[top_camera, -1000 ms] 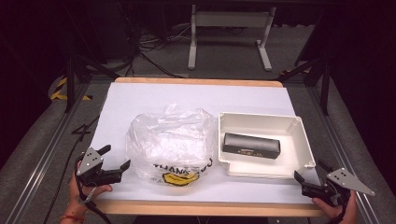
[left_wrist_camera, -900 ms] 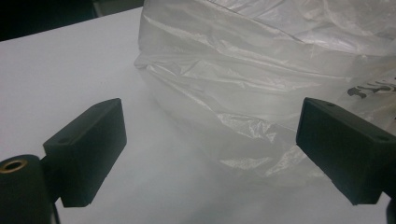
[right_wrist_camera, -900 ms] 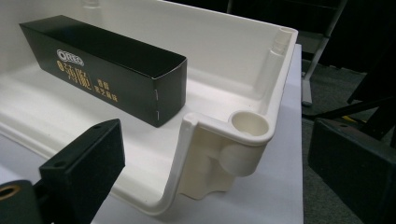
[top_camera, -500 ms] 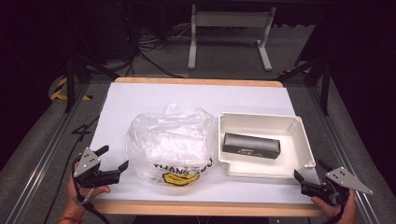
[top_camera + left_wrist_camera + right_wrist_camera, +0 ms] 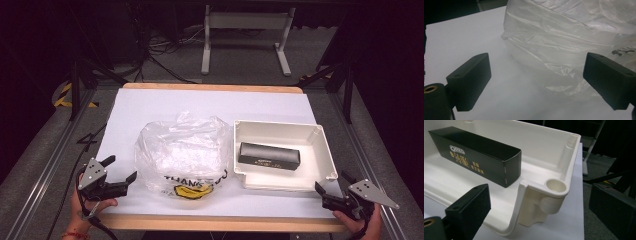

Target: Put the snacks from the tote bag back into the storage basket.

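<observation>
At the near edge of the bench, the left hand-held gripper sits low at the left corner with its jaws spread wide apart and nothing between them; the left hand grips it from below; at the right corner the right hand-held gripper is likewise spread apart and empty, held by the right hand. The bench surface is a white sheet over a light wooden board whose edge shows along the front and back; it looks smooth and matt. Just beyond the left hand-held gripper lies a crumpled clear plastic bag, its printed lettering and yellow mark turned toward the near edge; in the left gripper view the bag stands just ahead of the jaws, apart from them. Beside the bag to the right, touching or nearly so, is a white tray with a black box lying flat inside it; in the right gripper view the tray's near corner sits between the open jaws without contact, and the black box shows pale lettering on its side. Beyond the bench the room is dark; a grey floor, loose cables and a pale metal stand lie at the back; black frame legs flank both sides.
</observation>
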`<state>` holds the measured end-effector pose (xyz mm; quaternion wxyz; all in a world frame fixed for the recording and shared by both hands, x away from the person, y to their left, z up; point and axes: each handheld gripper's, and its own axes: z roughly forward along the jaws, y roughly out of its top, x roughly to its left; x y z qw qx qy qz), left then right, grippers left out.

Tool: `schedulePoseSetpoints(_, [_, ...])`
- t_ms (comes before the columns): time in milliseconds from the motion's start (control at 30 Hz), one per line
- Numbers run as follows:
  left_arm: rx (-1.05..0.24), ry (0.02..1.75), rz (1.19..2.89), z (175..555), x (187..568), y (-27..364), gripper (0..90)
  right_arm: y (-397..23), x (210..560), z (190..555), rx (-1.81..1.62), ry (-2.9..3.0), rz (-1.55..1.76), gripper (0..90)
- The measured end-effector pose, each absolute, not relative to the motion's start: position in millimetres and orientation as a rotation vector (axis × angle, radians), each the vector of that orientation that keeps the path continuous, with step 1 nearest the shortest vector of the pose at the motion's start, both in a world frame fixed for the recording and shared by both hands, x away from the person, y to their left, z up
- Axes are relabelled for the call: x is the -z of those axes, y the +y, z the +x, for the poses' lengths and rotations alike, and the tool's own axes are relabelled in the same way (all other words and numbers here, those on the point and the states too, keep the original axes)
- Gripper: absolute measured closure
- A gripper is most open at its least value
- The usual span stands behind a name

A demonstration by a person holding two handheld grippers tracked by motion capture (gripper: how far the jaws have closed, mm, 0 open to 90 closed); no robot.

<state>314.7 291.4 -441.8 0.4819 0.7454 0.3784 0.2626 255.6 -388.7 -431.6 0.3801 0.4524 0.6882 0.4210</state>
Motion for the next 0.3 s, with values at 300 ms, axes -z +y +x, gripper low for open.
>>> schedulePoseSetpoints(300, [-0.639,0.928,1.815,316.3,441.4,289.1,8.8,-390.0,431.5,254.1,-1.086,1.753,1.153,4.8])
